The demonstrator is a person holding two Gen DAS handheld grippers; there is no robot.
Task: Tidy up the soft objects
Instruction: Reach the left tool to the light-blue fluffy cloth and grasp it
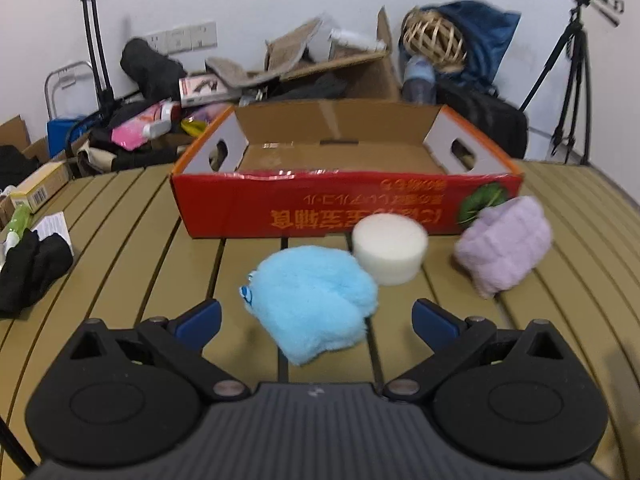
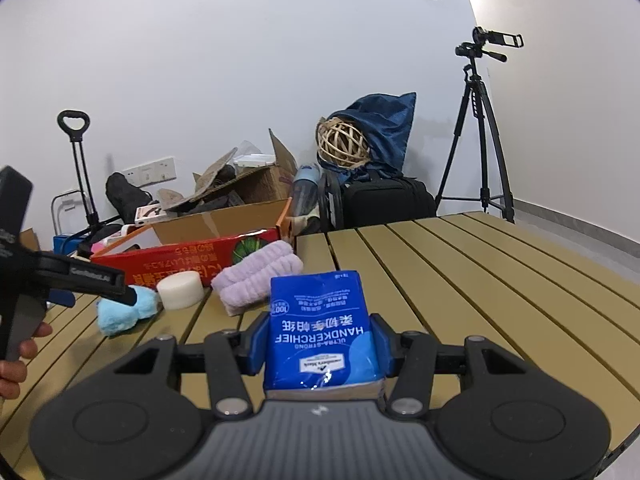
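Note:
A fluffy light-blue cloth (image 1: 314, 300) lies on the slatted table just ahead of my left gripper (image 1: 316, 318), whose jaws stand wide open on either side of its near part without touching it. Behind it sit a white foam cylinder (image 1: 390, 248) and a lilac towel roll (image 1: 504, 246), in front of an open red cardboard box (image 1: 344, 204) with nothing inside. My right gripper (image 2: 322, 344) is shut on a blue handkerchief tissue pack (image 2: 322, 336), held above the table. The right wrist view also shows the left gripper (image 2: 96, 280) over the blue cloth (image 2: 124, 310).
A black cloth (image 1: 32, 272), paper and small boxes lie at the table's left edge. Behind the table is floor clutter: a cardboard box (image 1: 340, 68), a hand trolley (image 1: 94, 40), a wicker ball (image 2: 344, 144), dark bags and a tripod (image 2: 480, 128). A hand (image 2: 16, 356) shows at left.

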